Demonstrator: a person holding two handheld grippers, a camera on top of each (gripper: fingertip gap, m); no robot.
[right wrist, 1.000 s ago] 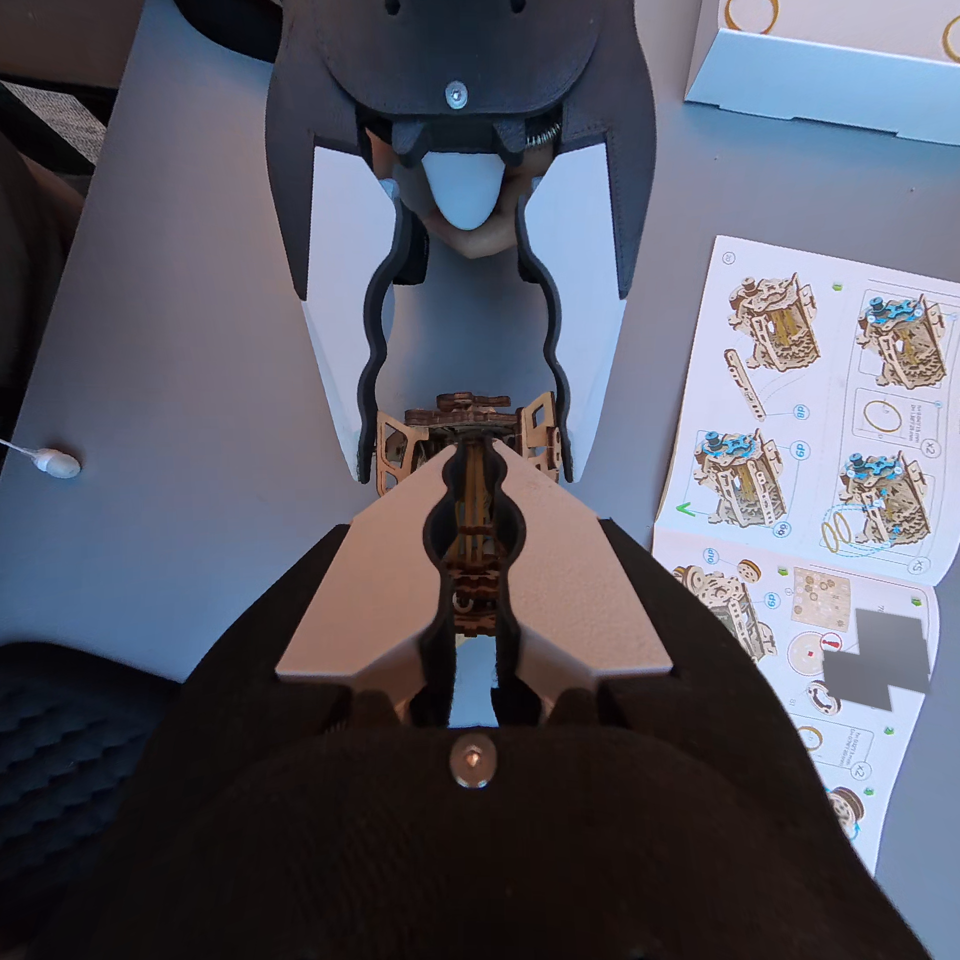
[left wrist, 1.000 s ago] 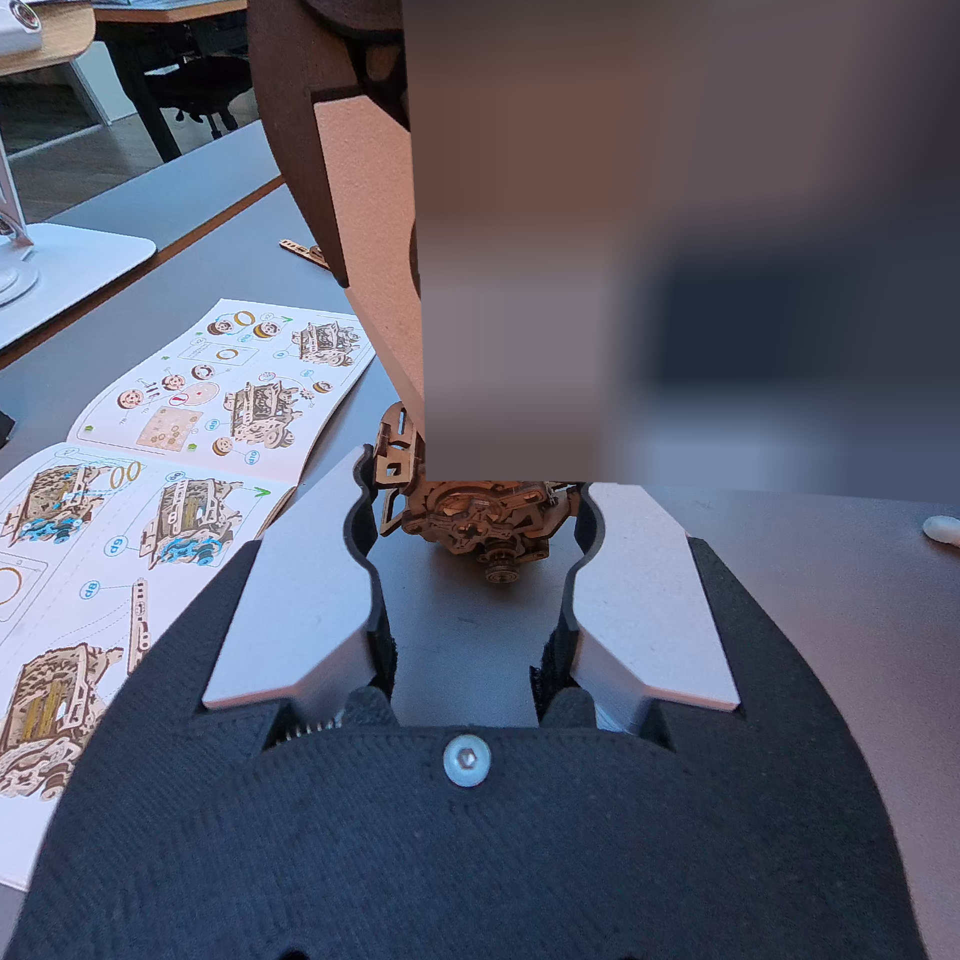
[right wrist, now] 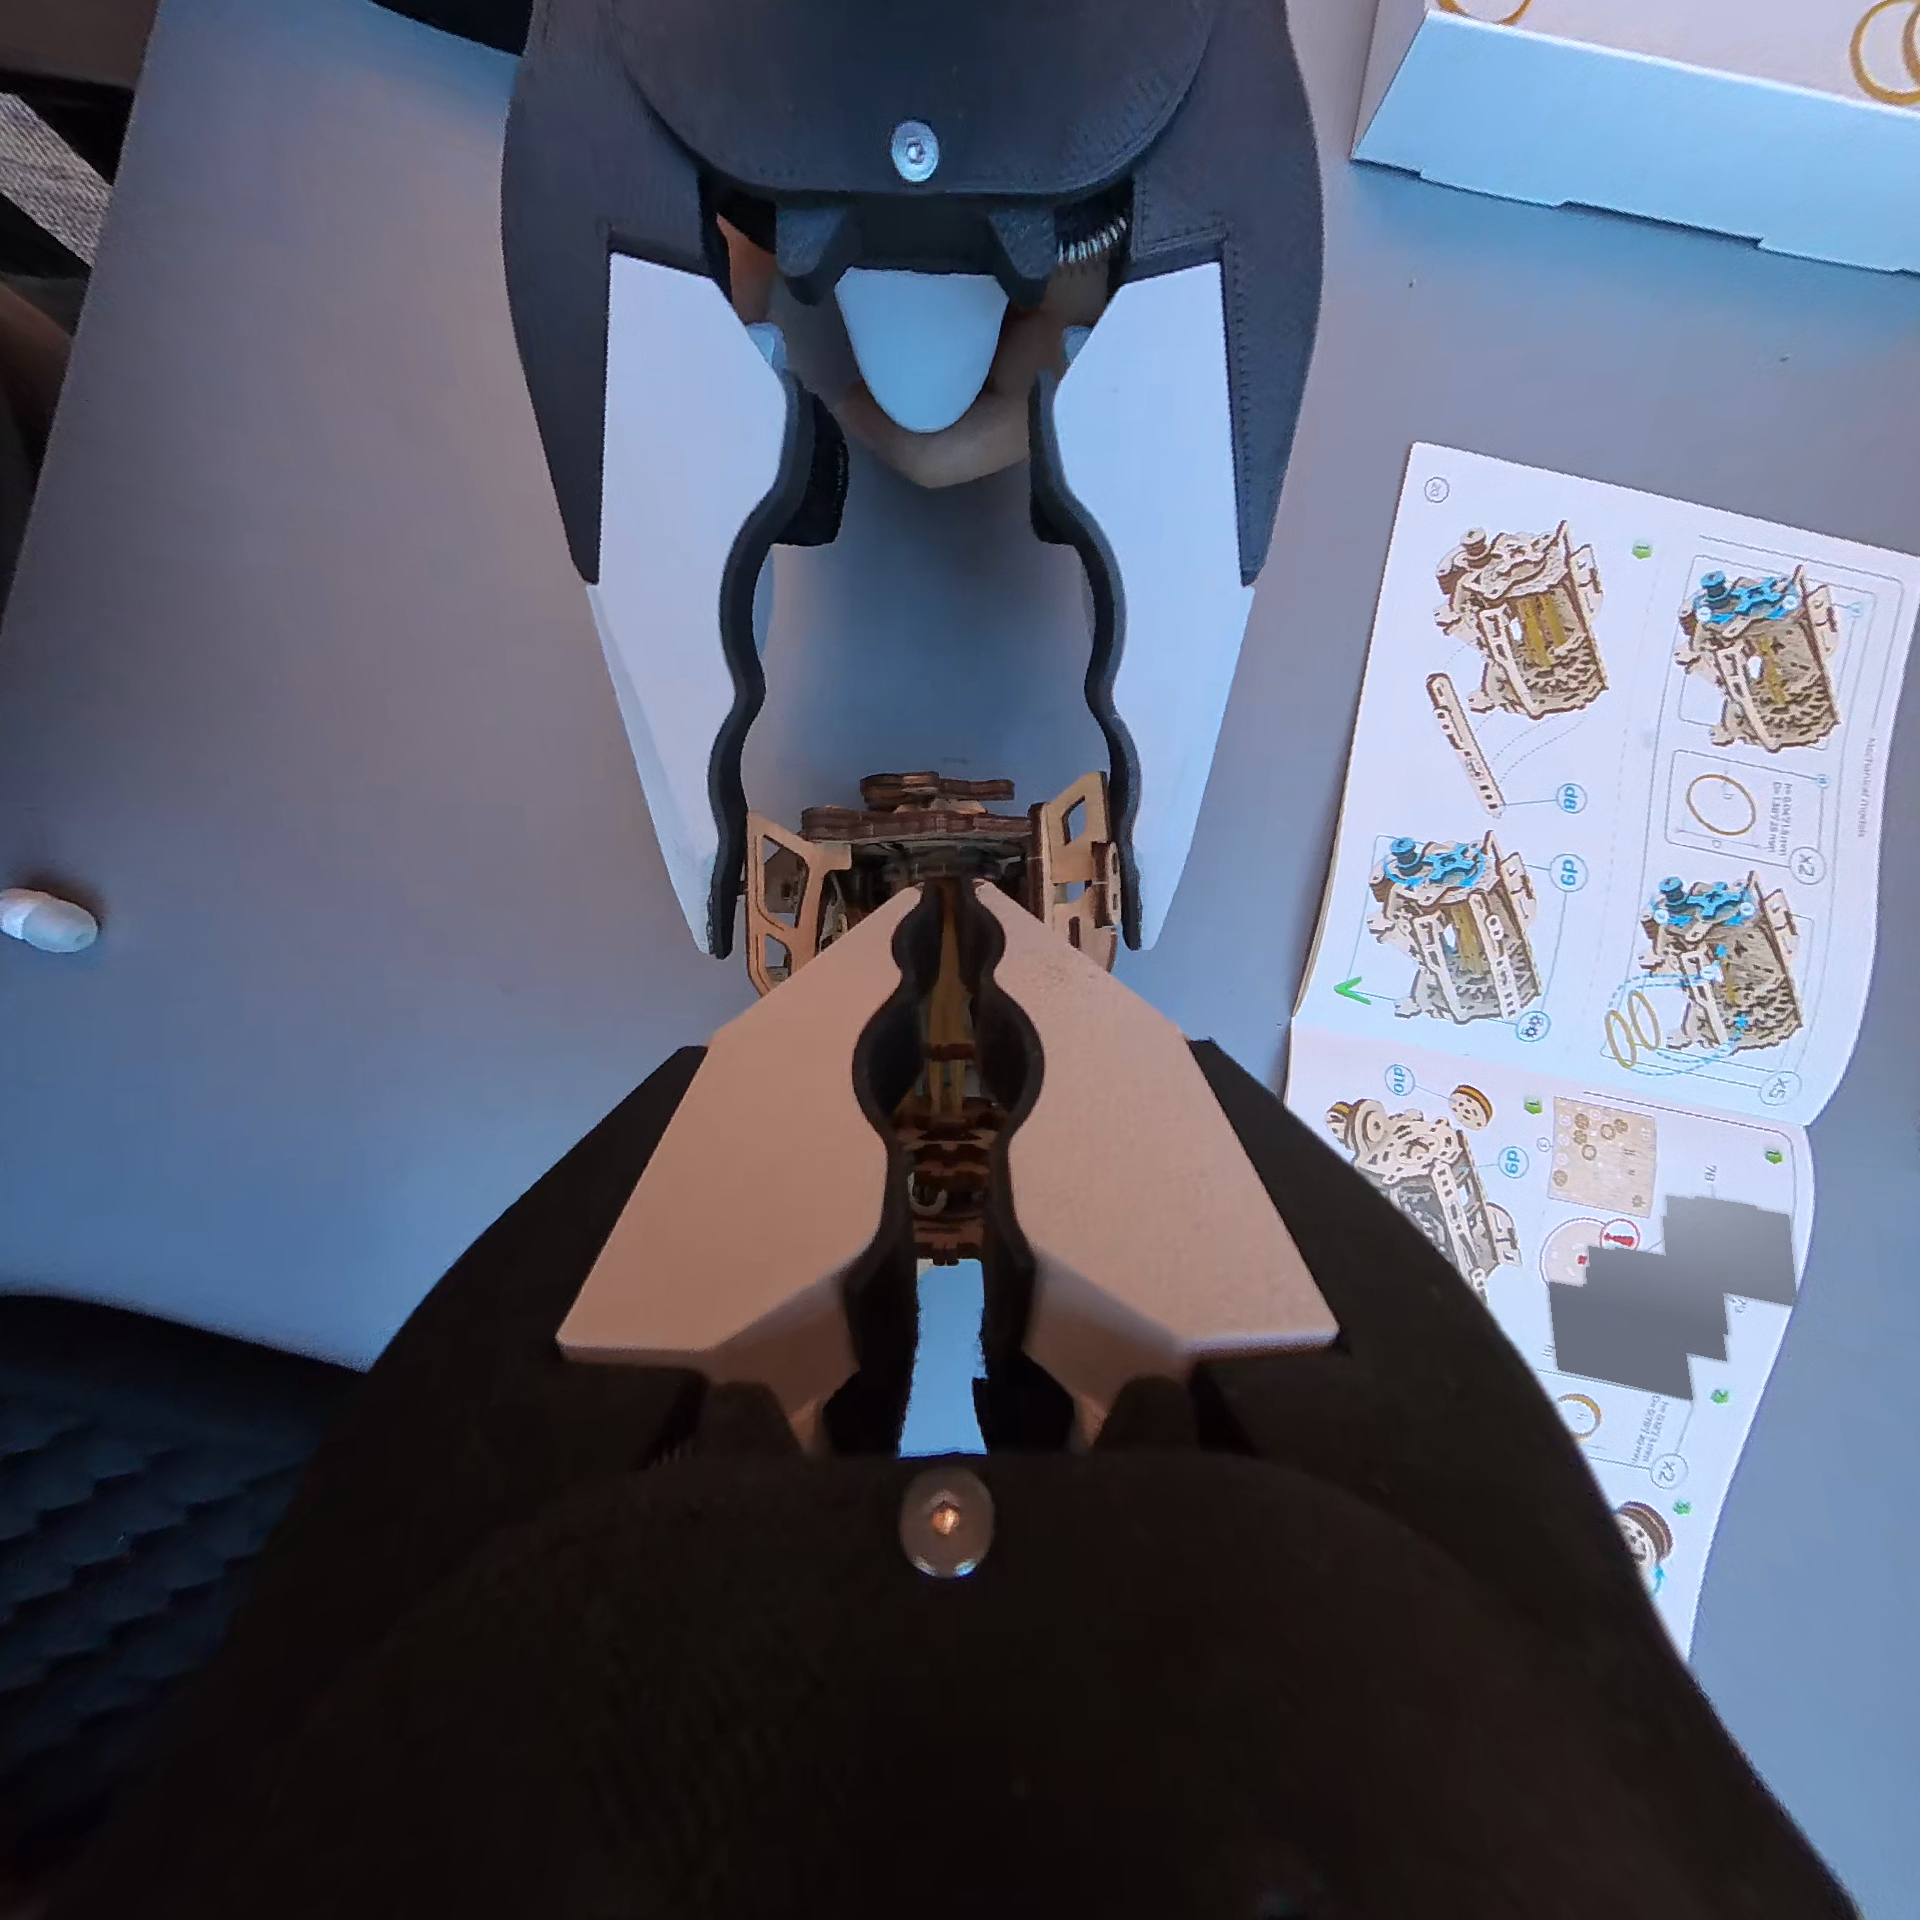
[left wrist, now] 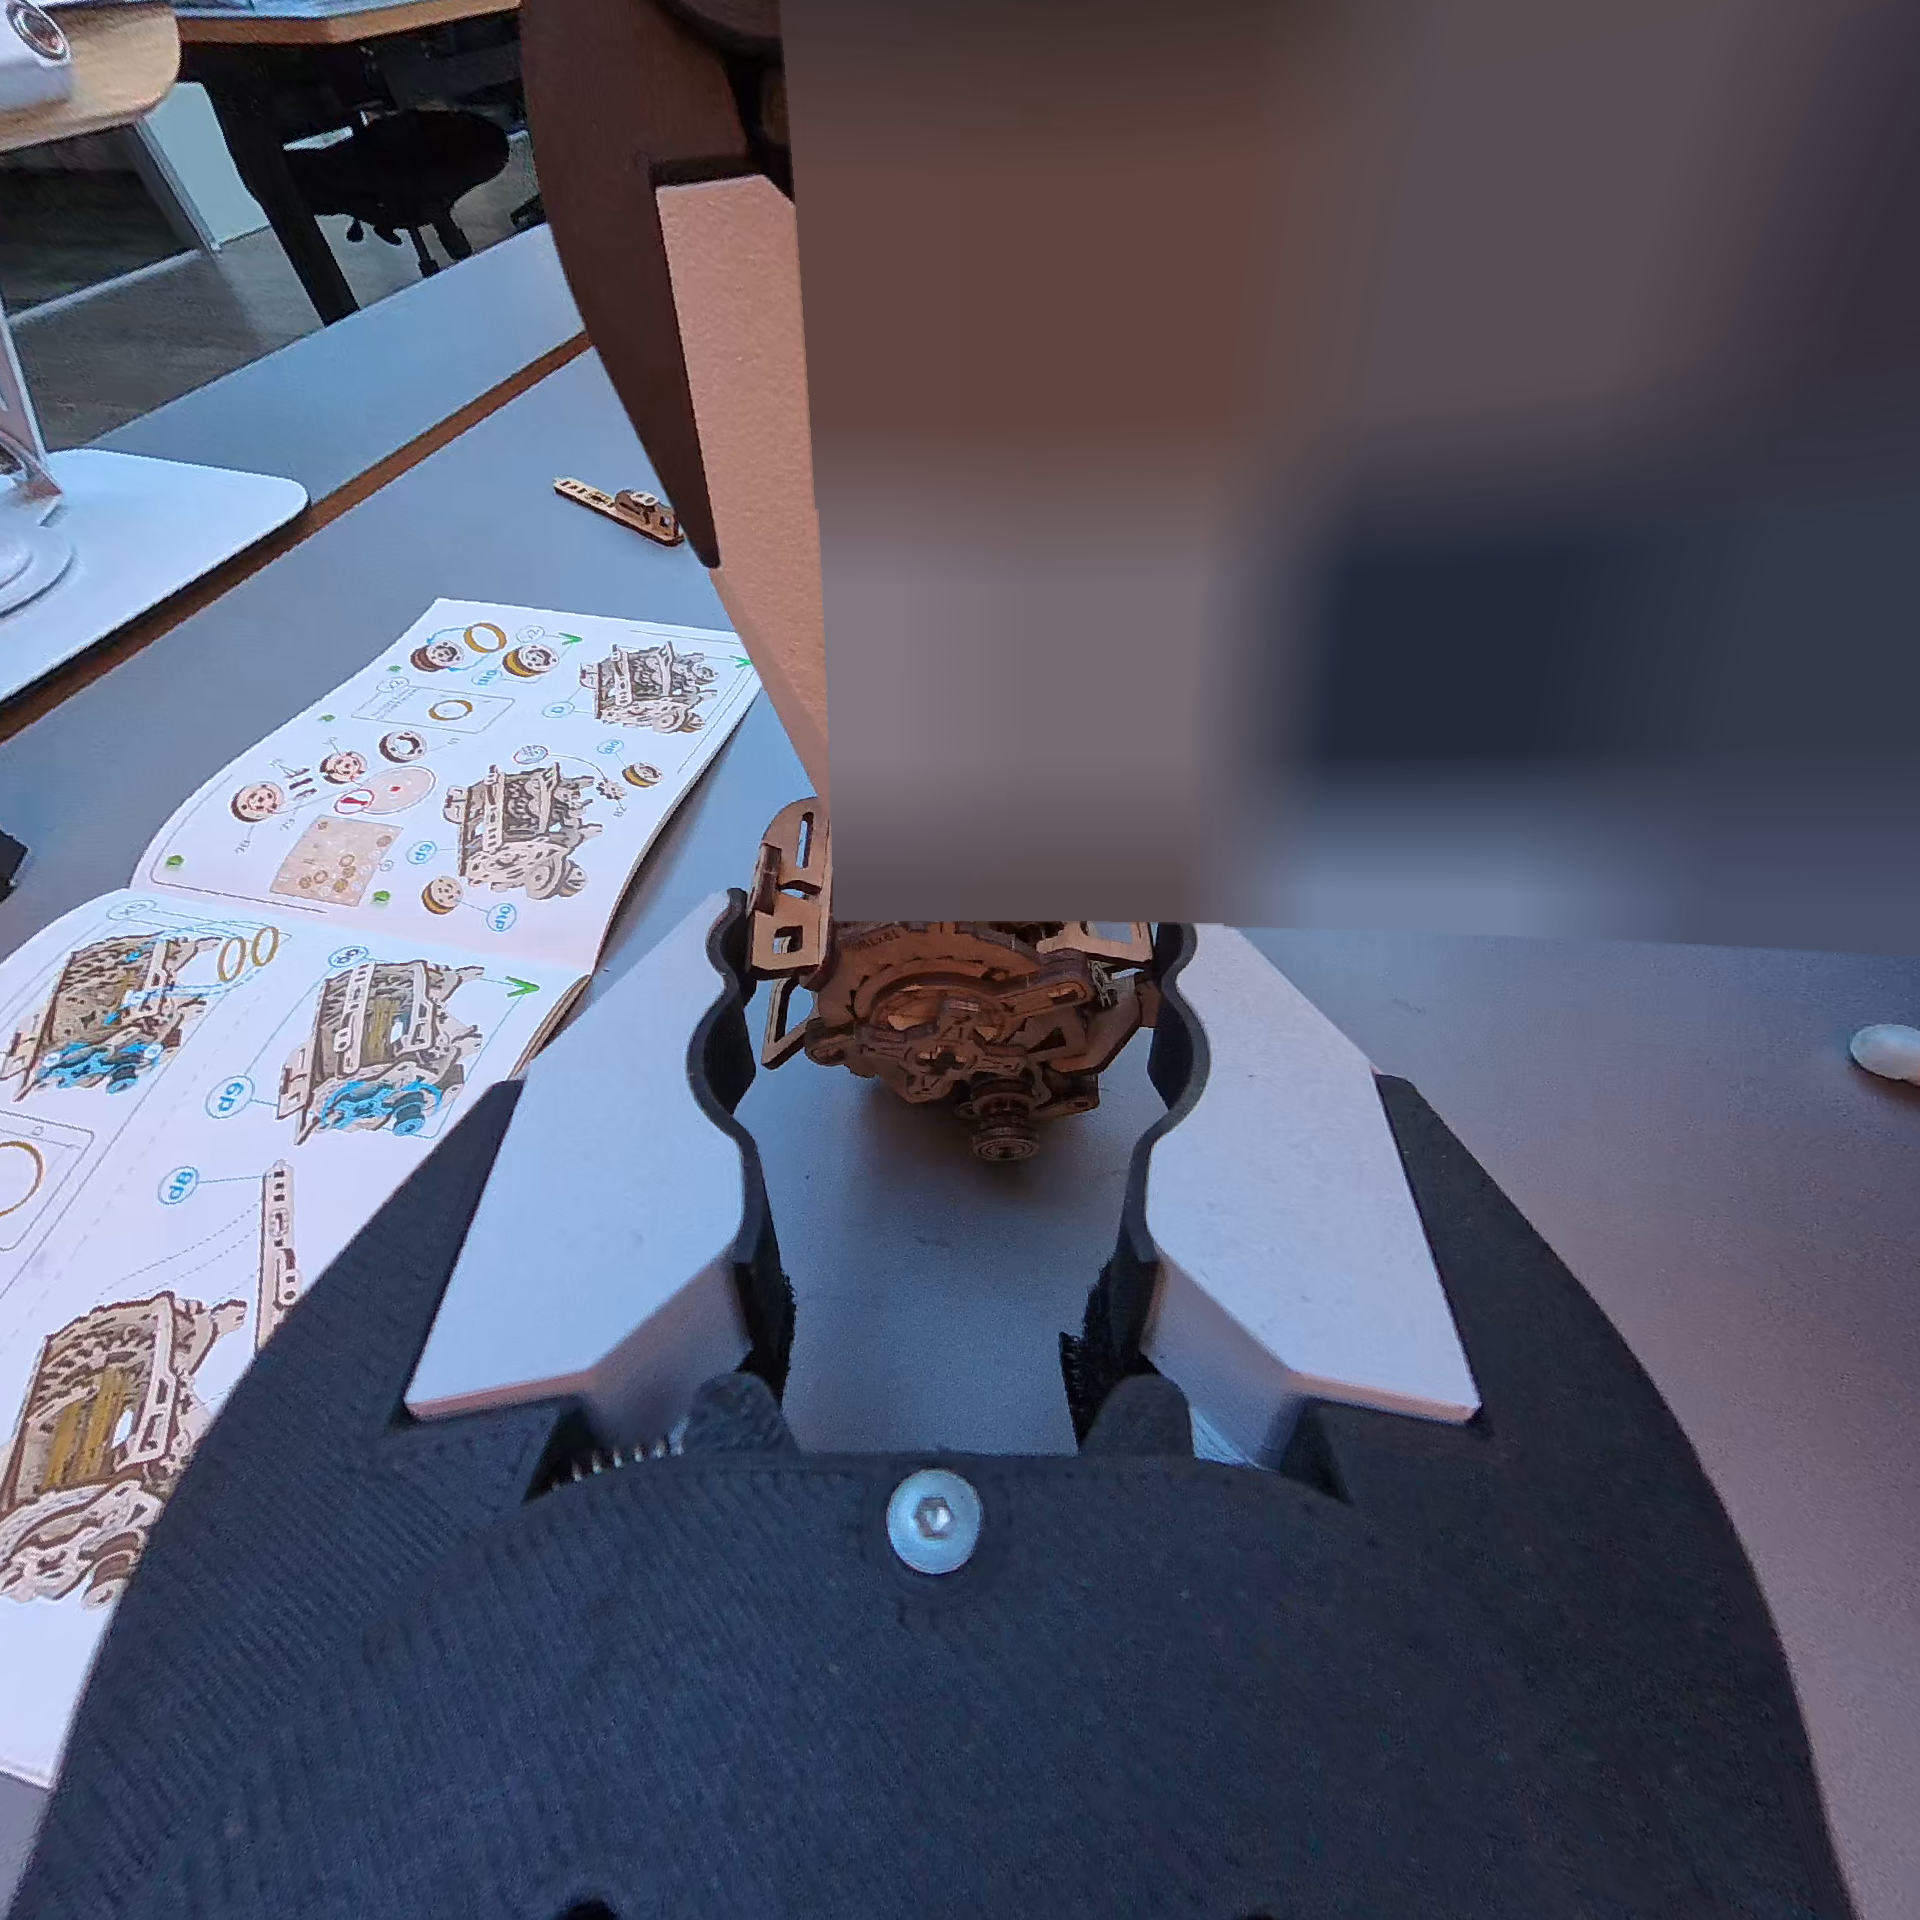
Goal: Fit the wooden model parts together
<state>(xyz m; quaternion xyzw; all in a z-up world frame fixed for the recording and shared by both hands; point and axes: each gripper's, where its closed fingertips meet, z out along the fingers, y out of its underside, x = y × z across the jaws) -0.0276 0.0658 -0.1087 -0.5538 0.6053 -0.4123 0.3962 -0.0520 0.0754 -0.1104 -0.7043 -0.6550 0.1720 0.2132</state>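
A: How do the tongs stand?

B: The left gripper [right wrist: 925, 914] is spread about as wide as the wooden model [left wrist: 956, 1023], its 2 fingertips against the model's pale side panels, bracing it on the grey table [right wrist: 312, 623]. The right gripper [right wrist: 951, 914] is pinched nearly together on a narrow wooden part [right wrist: 943, 1184] that runs between its fingers up to the model.

A: And the model itself?

B: A small laser-cut box of brown gears and plates, lying on the table between the left fingers, a round knob facing the left camera. An open instruction booklet [right wrist: 1621, 935] lies beside it.
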